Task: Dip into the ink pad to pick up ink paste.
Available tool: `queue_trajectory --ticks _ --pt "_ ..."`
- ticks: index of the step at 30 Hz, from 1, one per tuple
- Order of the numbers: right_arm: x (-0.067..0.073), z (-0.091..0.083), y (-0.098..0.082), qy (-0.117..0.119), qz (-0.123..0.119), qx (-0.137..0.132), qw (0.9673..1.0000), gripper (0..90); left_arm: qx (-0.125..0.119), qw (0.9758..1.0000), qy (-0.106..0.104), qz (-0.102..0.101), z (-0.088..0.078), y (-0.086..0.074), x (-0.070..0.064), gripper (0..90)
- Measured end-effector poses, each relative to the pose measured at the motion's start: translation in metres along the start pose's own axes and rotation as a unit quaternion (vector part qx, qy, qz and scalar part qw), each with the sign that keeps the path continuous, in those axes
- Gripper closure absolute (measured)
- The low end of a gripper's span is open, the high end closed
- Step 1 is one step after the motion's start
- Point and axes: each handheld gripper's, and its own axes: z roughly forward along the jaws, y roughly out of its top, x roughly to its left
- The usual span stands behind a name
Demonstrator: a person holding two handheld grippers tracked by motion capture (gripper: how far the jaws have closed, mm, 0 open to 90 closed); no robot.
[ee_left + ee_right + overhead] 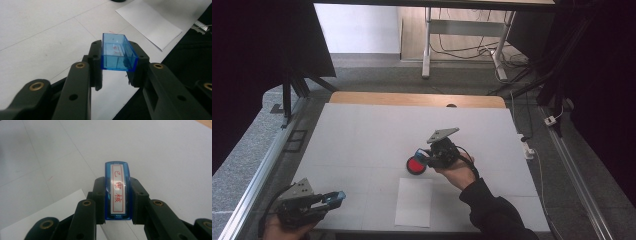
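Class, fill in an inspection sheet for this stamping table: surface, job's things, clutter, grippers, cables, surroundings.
Surface: white table, bare wood strip at far edge.
Job's things: blue stamp with red characters; clear blue cap; red ink pad; white paper sheet.
Clutter: nothing seen.
Grippers: left gripper shut on the cap; right gripper shut on the stamp, beside the ink pad.
Cables: black cable trailing over right hand; loose cables on floor.
Surroundings: grey floor, desk legs, dark curtains.

The ink pad (415, 166) lies on the table (362, 135), just behind the paper sheet (413, 202).
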Motion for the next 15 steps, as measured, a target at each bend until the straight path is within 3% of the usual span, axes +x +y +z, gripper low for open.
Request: queue_trajectory --ticks 15 --pt "-0.002 0.026 0.001 -0.005 -0.008 0.029 0.9995 70.7 0.003 1.0000 0.004 0.001 0.000 0.000 -0.001 67.9"
